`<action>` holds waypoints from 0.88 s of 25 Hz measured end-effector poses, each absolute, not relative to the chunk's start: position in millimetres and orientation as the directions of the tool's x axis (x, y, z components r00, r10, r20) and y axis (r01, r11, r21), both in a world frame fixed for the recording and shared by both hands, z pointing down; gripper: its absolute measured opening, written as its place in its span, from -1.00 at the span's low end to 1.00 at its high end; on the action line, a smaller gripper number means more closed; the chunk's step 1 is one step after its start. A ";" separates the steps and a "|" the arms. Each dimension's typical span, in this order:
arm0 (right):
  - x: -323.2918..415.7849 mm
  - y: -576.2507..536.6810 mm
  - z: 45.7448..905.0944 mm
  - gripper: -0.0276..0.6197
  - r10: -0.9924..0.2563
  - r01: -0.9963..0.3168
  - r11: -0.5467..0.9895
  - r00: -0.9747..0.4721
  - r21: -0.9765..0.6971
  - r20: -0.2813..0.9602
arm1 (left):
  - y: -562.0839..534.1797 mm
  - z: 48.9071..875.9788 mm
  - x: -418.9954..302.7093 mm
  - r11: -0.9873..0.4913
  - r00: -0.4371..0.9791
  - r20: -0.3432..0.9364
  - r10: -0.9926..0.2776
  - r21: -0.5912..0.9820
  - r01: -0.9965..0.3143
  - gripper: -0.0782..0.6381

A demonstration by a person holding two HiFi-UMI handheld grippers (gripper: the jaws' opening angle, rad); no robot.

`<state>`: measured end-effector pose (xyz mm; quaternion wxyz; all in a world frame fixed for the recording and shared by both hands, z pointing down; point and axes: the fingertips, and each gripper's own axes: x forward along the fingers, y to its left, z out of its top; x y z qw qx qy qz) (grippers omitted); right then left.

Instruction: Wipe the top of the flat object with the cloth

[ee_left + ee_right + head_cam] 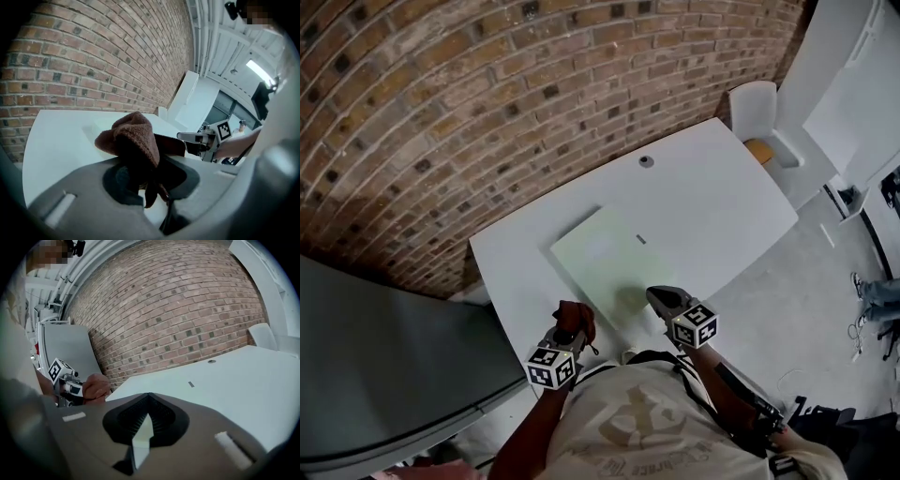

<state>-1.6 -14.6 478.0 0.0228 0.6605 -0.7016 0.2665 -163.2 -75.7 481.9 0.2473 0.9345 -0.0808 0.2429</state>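
Zero wiping yet — approach step. Left gripper (569,330) jaws clamped on cloth (576,319), just left of flat sheet (605,253) on worktop (712,197); right gripper (658,296) jaws shut, empty, at sheet's near edge. Next probably calls for carrying cloth onto sheet, pressing flat.

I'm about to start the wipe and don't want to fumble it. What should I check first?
1. Cloth gripped by the left gripper: ok, jaws shut on it.
2. Cloth over the green sheet: not ok, it is beside the sheet's near left edge.
3. Right gripper empty: ok, jaws shut on nothing.
4. Right gripper out of the wiping path: not ok, it is at the sheet's near corner.
5. Sheet top free: cannot tell, a small grey mark or piece shows on it.
6. Sheet flat on the table: ok.
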 end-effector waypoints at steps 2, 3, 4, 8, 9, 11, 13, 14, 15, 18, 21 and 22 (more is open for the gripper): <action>12.0 -25.3 477.9 -0.89 -0.910 -0.942 0.003 -0.141 -0.335 0.390 | -81.8 480.8 -154.4 -0.861 0.864 0.502 -0.049 0.417 -0.291 -0.55; 18.7 -30.6 477.9 -0.89 -0.908 -0.944 0.012 -0.148 -0.330 0.392 | -85.5 480.0 -150.2 -0.859 0.861 0.504 -0.059 0.414 -0.301 -0.55; 25.0 -36.0 477.9 -0.89 -0.906 -0.945 0.021 -0.156 -0.325 0.394 | -89.3 479.1 -146.2 -0.856 0.859 0.507 -0.070 0.411 -0.312 -0.55; 43.8 -54.9 481.7 -0.89 -0.886 -0.953 0.065 -0.192 -0.297 0.421 | -104.7 476.9 -133.4 -0.844 0.849 0.516 -0.112 0.402 -0.355 -0.55; 46.7 -58.4 484.6 -0.89 -0.873 -0.959 0.082 -0.201 -0.272 0.445 | -108.4 476.5 -130.5 -0.841 0.847 0.518 -0.121 0.400 -0.365 -0.55; 51.4 -65.0 490.8 -0.89 -0.842 -0.967 0.116 -0.217 -0.227 0.493 | -116.4 475.4 -124.1 -0.836 0.841 0.523 -0.139 0.393 -0.383 -0.55; 57.1 -73.7 493.4 -0.89 -0.828 -0.969 0.141 -0.227 -0.202 0.513 | -124.2 473.6 -116.9 -0.832 0.837 0.525 -0.154 0.387 -0.396 -0.55; 61.0 -78.0 494.4 -0.89 -0.825 -0.970 0.149 -0.229 -0.192 0.517 | -127.5 472.3 -113.1 -0.831 0.836 0.525 -0.160 0.385 -0.401 -0.55; 65.5 -81.8 496.3 -0.89 -0.821 -0.971 0.153 -0.230 -0.186 0.523 | -130.9 470.7 -109.4 -0.830 0.835 0.525 -0.166 0.382 -0.406 -0.55; 81.6 -93.0 504.8 -0.89 -0.806 -0.972 0.144 -0.224 -0.186 0.548 | -144.8 464.2 -98.6 -0.834 0.830 0.526 -0.184 0.363 -0.416 -0.55; 97.2 -104.0 515.9 -0.89 -0.791 -0.970 0.124 -0.223 -0.207 0.570 | -163.3 459.2 -88.6 -0.838 0.826 0.526 -0.202 0.344 -0.423 -0.55; 101.6 -107.7 519.7 -0.87 -0.787 -0.970 0.119 -0.222 -0.212 0.576 | -169.4 458.1 -86.7 -0.838 0.825 0.526 -0.209 0.338 -0.428 -0.55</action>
